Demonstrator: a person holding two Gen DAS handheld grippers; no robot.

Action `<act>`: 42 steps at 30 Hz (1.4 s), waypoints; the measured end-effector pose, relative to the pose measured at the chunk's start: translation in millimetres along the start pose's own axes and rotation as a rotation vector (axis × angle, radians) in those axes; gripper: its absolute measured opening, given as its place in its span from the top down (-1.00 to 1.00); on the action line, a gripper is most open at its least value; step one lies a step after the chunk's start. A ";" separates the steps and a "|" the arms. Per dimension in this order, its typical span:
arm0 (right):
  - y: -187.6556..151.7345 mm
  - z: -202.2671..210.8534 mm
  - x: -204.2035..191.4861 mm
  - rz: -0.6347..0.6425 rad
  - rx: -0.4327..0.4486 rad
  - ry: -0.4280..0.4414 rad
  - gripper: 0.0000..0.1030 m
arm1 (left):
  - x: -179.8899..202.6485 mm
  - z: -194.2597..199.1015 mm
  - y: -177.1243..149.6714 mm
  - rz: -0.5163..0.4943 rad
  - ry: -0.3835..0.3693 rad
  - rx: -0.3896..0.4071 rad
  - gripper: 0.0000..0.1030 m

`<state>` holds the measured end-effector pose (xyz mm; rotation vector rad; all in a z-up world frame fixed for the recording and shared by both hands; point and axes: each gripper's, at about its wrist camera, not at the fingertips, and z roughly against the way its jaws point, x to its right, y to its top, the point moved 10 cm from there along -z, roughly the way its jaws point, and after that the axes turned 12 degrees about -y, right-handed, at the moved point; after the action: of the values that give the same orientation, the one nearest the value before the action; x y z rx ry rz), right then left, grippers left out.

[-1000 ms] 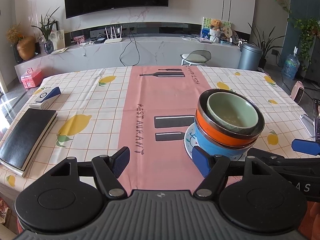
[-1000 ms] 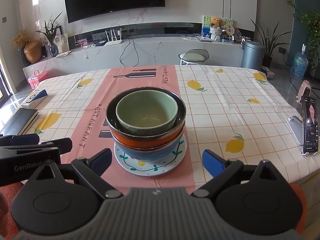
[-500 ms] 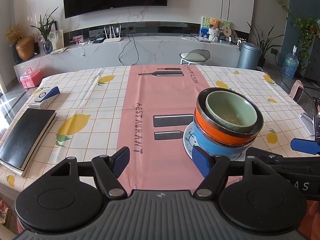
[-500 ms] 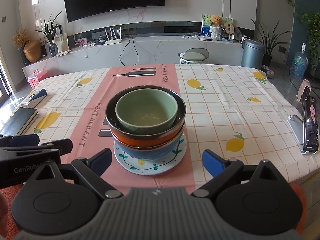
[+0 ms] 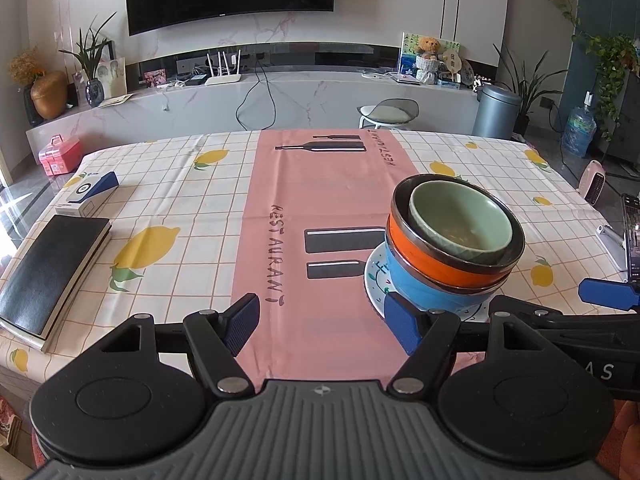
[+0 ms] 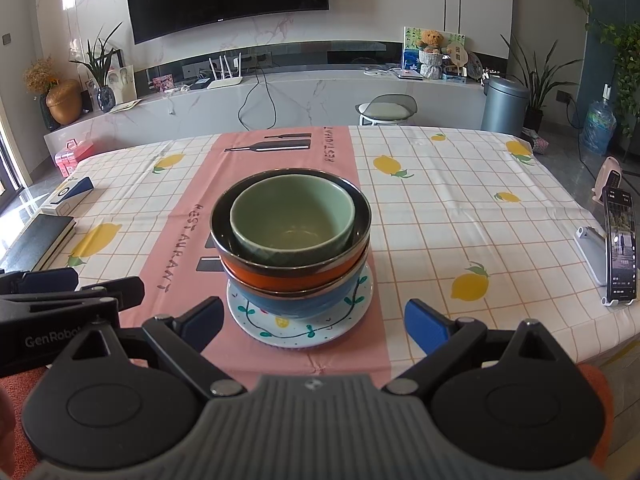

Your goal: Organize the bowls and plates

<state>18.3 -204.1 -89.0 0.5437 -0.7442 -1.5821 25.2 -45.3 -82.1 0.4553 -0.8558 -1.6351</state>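
Observation:
A stack stands on the pink runner near the table's front edge: a green bowl (image 6: 292,216) nested in an orange bowl (image 6: 288,276), on a blue bowl (image 6: 296,304), on a white patterned plate (image 6: 300,330). The same stack shows at the right of the left wrist view, with the green bowl (image 5: 460,220), orange bowl (image 5: 440,264), blue bowl (image 5: 428,292) and plate (image 5: 374,280). My right gripper (image 6: 314,322) is open, just short of the plate, holding nothing. My left gripper (image 5: 322,322) is open over the runner, left of the stack, empty.
A black notebook (image 5: 48,272) and a blue-white box (image 5: 86,196) lie at the table's left. A phone on a stand (image 6: 620,248) stands at the right edge. Each gripper's body shows in the other's view. A stool (image 6: 386,110) stands beyond the table.
Both views have drawn back very slightly from the stack. The bowls and plate have not moved, and both grippers remain open.

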 end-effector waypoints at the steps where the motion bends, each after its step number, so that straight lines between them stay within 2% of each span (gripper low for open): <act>1: -0.6 -0.3 0.1 -0.001 -0.002 0.000 -0.85 | 0.8 0.1 -0.7 0.001 -0.001 -0.001 -0.62; 42: -2.9 -1.5 0.5 -0.005 -0.015 -0.001 -0.85 | 1.9 0.0 -2.2 -0.001 -0.002 -0.001 -0.62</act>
<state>17.3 -204.7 -92.1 0.5336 -0.7319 -1.5915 23.2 -47.0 -83.5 0.4530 -0.8566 -1.6371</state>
